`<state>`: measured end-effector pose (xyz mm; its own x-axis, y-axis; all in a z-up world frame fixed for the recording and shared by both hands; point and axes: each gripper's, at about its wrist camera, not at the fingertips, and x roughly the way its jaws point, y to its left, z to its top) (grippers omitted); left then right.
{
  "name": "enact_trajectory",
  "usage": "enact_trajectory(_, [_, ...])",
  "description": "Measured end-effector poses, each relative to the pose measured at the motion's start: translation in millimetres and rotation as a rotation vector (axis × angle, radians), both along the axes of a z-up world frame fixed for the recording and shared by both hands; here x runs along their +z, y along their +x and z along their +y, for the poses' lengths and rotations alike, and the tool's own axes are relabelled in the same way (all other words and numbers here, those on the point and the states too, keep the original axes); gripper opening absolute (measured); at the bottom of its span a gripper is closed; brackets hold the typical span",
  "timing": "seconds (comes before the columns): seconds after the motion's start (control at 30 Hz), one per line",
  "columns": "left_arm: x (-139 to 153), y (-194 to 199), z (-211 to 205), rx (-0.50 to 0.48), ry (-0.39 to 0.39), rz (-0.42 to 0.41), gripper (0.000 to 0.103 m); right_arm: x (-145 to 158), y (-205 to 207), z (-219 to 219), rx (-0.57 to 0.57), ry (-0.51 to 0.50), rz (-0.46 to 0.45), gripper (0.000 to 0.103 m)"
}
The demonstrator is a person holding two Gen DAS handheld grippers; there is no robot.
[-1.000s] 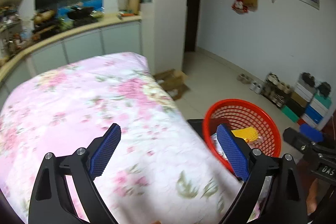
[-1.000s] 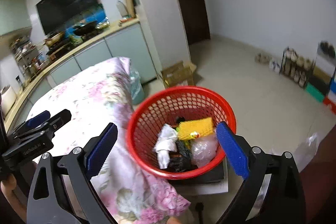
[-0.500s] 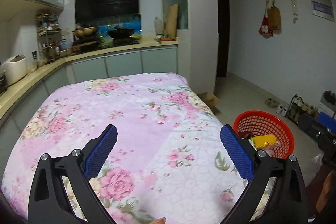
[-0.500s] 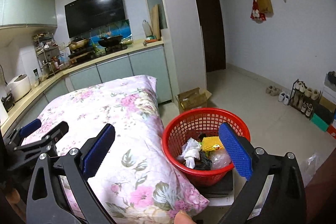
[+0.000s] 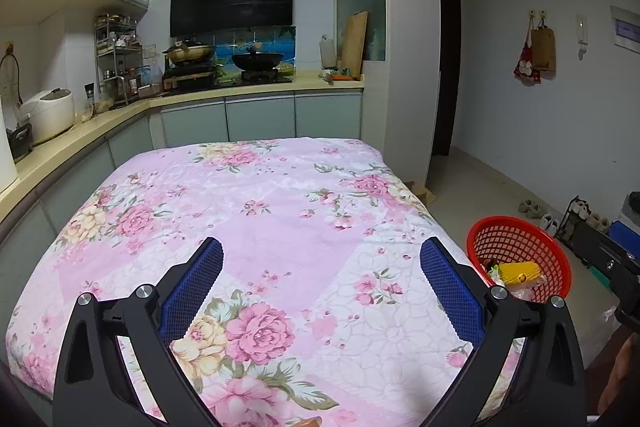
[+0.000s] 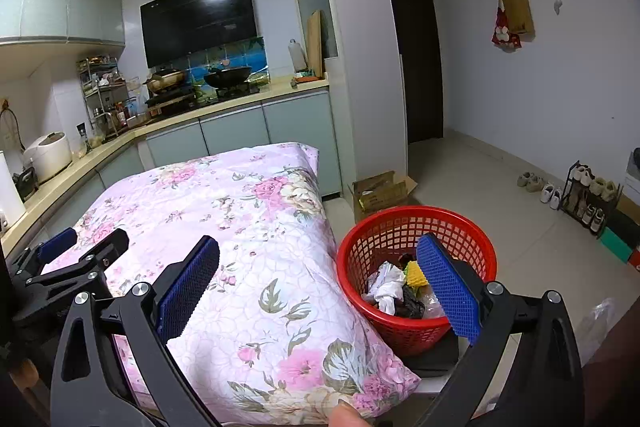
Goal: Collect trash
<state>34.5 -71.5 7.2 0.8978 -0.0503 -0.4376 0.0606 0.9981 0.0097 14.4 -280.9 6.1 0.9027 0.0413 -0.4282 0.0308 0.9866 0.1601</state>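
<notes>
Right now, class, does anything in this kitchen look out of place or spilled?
Nothing is spilled: the trash sits inside the red mesh plastic basket. One oddity: a pink floral quilt covers the surface in the kitchen's middle.

Both wrist cameras look forward and slightly downward along their fingers, toward the kitchen counter (image 5: 224, 95). The left view sits near the foot of the floral quilt (image 5: 256, 211), centred on it; the right view sits further right, close above the red basket (image 6: 416, 227). Both share quilt, basket, and counter.
</notes>
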Motion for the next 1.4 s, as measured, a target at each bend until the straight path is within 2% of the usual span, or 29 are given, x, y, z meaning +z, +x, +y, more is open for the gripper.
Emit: enact_trajectory(1.4, [-1.9, -0.4, 4.6, 0.029, 0.001, 0.019, 0.096, 2.4, -0.8, -4.1, -0.004, 0.018, -0.014, 0.096])
